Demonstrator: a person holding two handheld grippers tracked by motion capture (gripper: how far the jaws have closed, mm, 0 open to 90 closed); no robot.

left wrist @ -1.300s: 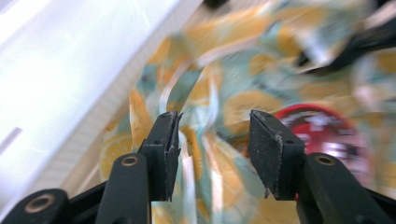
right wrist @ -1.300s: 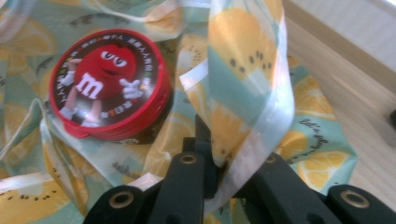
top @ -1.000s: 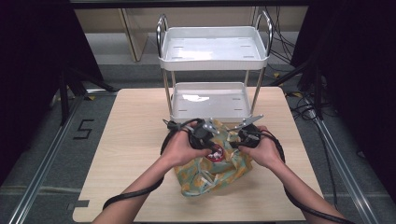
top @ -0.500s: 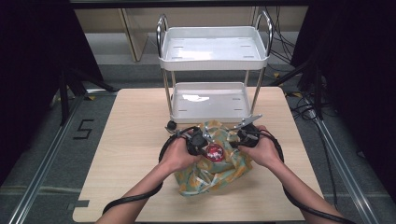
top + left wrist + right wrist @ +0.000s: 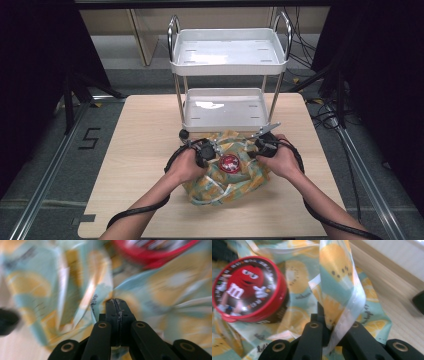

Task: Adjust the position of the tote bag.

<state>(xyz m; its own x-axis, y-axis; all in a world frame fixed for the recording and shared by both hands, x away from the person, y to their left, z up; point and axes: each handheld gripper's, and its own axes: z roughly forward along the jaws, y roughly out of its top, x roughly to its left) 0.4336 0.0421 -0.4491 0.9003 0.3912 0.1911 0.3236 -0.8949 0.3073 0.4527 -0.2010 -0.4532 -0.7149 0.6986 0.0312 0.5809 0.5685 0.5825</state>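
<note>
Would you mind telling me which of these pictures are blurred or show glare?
Left gripper view: heavy motion blur smears the patterned bag, though the shut left gripper stays sharp. Right gripper view: fairly sharp on the red tin, softer at the edges. High view: crisp, with glare on the cart's top tray.

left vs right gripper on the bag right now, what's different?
The left gripper has its jaws pressed together with no cloth plainly between them; the right gripper is shut on a strap of the lemon-print bag. The left gripper's view is motion-blurred, the right gripper's sharp. The red tin sits nearer the right gripper. Both are shut, low over the bag.
</note>
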